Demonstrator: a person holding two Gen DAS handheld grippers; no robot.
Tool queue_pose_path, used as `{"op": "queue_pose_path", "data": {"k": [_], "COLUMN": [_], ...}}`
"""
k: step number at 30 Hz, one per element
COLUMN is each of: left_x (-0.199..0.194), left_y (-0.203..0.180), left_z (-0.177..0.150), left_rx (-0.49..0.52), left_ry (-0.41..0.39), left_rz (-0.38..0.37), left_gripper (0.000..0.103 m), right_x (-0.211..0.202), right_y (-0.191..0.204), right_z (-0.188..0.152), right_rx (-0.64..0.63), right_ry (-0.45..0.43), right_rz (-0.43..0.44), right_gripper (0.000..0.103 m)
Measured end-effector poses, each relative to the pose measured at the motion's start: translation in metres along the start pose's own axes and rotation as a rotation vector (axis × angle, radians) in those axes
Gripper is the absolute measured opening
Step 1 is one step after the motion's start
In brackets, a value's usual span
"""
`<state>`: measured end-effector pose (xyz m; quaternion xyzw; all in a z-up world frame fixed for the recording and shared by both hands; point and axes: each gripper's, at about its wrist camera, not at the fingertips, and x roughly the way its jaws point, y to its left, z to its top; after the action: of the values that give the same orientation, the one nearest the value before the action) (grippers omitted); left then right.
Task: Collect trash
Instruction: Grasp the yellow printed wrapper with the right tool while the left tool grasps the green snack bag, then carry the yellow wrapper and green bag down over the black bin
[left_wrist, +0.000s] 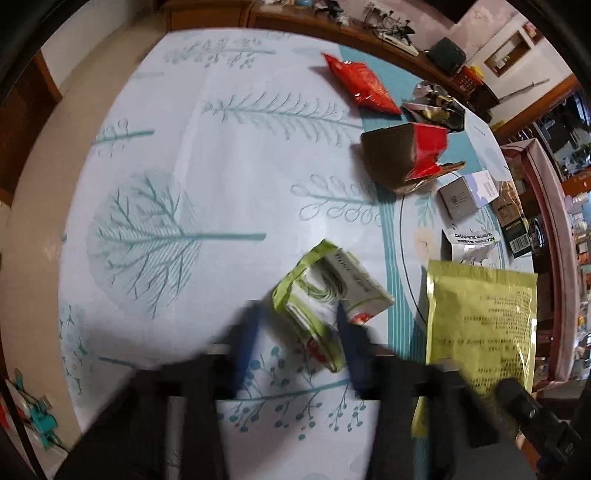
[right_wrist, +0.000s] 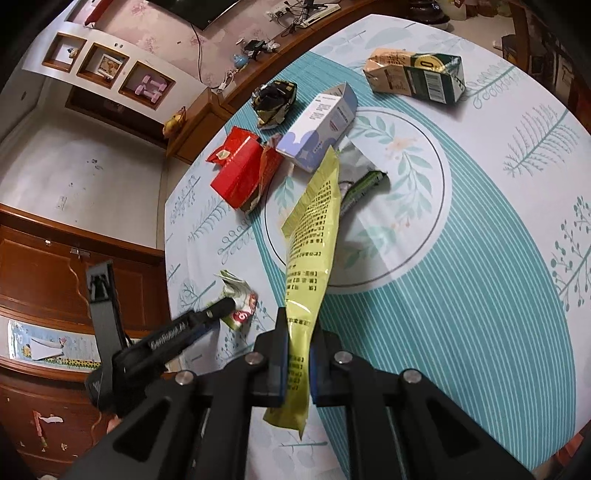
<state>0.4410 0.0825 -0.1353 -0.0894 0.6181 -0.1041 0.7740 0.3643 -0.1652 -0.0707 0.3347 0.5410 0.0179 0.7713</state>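
Observation:
My right gripper (right_wrist: 298, 347) is shut on a yellow-green foil pouch (right_wrist: 314, 236) and holds it above the table; the pouch also shows in the left wrist view (left_wrist: 480, 321). My left gripper (left_wrist: 295, 332) is open, its blue fingers blurred, on either side of a crumpled green and white carton (left_wrist: 325, 299) that lies on the tablecloth. The right wrist view shows that carton (right_wrist: 238, 299) beside the left gripper's tip.
More trash lies on the round table (right_wrist: 480, 258): a red box (right_wrist: 240, 173), a red snack bag (left_wrist: 360, 83), a white-blue box (right_wrist: 321, 125), a crumpled black wrapper (right_wrist: 275, 99), a green-tan carton (right_wrist: 417, 75), a green wrapper (right_wrist: 364, 186). Wooden cabinets (right_wrist: 55, 280) stand nearby.

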Motion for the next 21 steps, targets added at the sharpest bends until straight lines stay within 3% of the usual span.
{"op": "queue_pose_path", "data": {"k": [5,10,21], "left_x": [-0.016,-0.044,-0.130], "left_y": [-0.014,-0.033,-0.069], "left_z": [-0.006,-0.028,-0.122], "left_rx": [0.047,0.093,0.114], "left_ry": [-0.045,-0.064,-0.160], "left_rz": [0.013,-0.002,0.017], "left_gripper": [0.005,0.003,0.003], "right_x": [-0.004,-0.011,-0.060], "right_y": [-0.004,-0.007,-0.010], "right_z": [-0.006,-0.011,-0.040], "right_rx": [-0.005,-0.022,-0.160], "right_ry": [0.008,0.009,0.042], "right_rz": [0.003,0.013,0.085], "right_gripper": [0.008,0.008,0.008]}}
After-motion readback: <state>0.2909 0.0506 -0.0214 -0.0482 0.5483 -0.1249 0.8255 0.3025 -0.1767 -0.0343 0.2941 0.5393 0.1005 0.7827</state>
